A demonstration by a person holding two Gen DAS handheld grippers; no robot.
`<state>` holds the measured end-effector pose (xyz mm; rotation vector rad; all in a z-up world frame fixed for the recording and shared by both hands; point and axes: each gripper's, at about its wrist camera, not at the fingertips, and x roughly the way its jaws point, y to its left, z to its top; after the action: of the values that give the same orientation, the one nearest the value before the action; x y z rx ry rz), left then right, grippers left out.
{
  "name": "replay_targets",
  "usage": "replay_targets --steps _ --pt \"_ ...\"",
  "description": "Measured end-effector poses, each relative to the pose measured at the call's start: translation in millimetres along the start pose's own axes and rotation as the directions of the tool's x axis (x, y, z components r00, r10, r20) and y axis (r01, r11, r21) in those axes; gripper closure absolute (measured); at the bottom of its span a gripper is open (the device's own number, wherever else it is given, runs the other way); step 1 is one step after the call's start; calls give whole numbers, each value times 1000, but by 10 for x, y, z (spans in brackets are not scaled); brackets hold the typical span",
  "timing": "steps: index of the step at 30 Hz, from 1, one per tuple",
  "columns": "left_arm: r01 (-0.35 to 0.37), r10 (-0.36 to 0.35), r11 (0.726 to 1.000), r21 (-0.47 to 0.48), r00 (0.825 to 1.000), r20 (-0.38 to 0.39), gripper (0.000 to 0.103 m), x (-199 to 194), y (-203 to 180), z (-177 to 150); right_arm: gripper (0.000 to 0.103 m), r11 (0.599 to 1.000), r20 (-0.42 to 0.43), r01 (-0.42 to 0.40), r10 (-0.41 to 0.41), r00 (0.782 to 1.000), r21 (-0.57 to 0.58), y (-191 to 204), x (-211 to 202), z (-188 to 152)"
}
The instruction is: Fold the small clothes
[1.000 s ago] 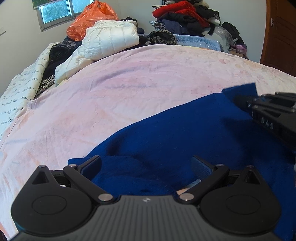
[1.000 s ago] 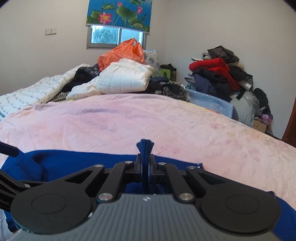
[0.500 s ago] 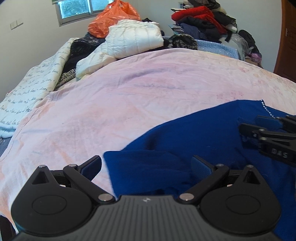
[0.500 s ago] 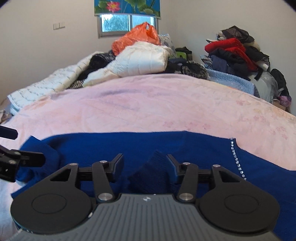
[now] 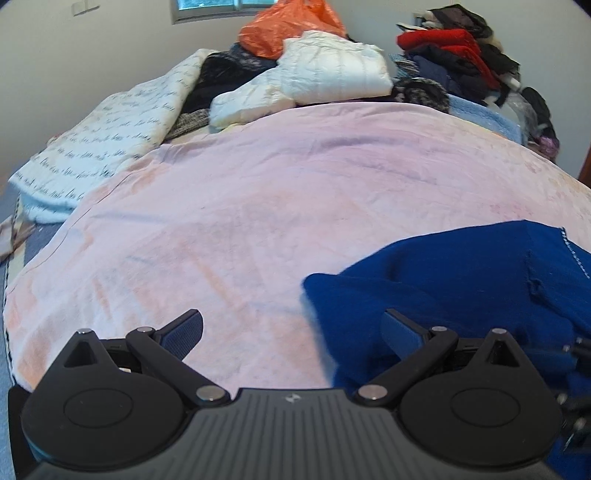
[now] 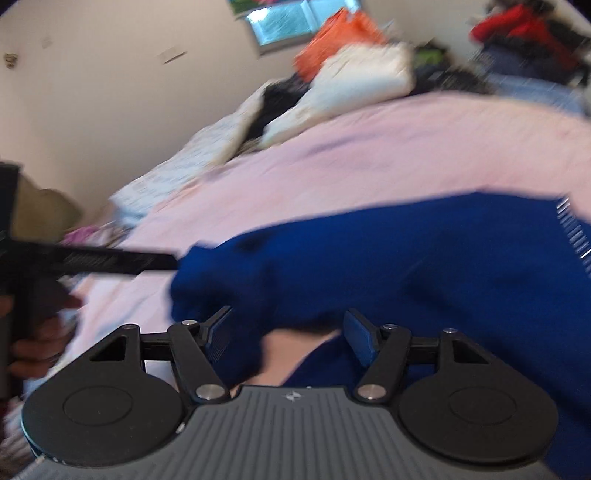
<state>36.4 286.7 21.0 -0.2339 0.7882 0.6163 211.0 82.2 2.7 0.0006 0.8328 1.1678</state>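
Presently both open and empty: left gripper (image 5: pixel 291 328) with jaws spread wide over bare pink sheet (image 5: pixel 258 206), right gripper (image 6: pixel 288 328) likewise spread, nothing pinched between the pads in either wrist view. Just ahead and to the right of the left tool, the blue garment (image 5: pixel 461 280), lying bunched on the bed with its near folded corner almost under that tool's right finger (image 5: pixel 400 328); in the right wrist view the same garment (image 6: pixel 388 258) directly in front, stretched roughly across the frame from a rounded lump at the left to a sparkly trimmed edge at the right (much motion blur there, so fine creases not readable). Long axis therefore crosswise to both tools, running left to right. Right gripper judged nearer to the bulk of the cloth, already over its near edge; left gripper nearer only to the left end, and seen in the right view as a dark bar (image 6: pixel 92 262) reaching toward that lump. Next grasp probably best taken at the two ends of that crosswise axis, left tool shifting rightward first. Farther out, no boxes or baskets visible; only an orange plastic bag (image 5: pixel 291 26) at the head of the bed, contents hidden, beside a white padded jacket (image 5: pixel 332 70) and heaped dark and red clothes (image 5: pixel 458 48).
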Motion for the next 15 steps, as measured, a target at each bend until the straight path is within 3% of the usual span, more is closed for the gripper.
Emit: replay_targets --steps 4,6,7,8,10,12,13,14,15 --pt "0 -1 998 -56 1000 -24 0 6 160 -32 38 997 -46 46 -49 998 -68 225 223 -69" --pt "0 -2 997 -74 1000 -23 0 -15 209 -35 55 989 -44 73 -79 996 -129 347 256 -68" --pt "-2 1 997 -82 1000 -21 0 -26 226 -30 80 985 -49 82 -91 995 -152 401 272 -65" --pt "-5 3 996 -91 1000 -19 0 -37 240 -26 90 978 -43 102 -111 993 -181 444 256 -69" --pt "-1 0 994 -109 1000 -12 0 -66 262 -17 96 944 -4 155 -164 986 -291 586 201 -82" --pt "11 -12 993 -116 1000 -8 0 -84 259 -7 96 863 74 253 -246 967 -438 778 87 -101" --pt "17 -18 993 -116 1000 -7 0 -90 241 -2 97 789 131 321 -298 946 -524 897 30 -126" --pt "22 -23 993 -113 1000 -6 0 -95 218 -2 97 682 203 398 -351 914 -613 1013 2 -149" --pt "27 -28 994 -108 1000 -6 0 -94 191 -1 97 545 288 475 -396 872 -691 1128 -25 -218"
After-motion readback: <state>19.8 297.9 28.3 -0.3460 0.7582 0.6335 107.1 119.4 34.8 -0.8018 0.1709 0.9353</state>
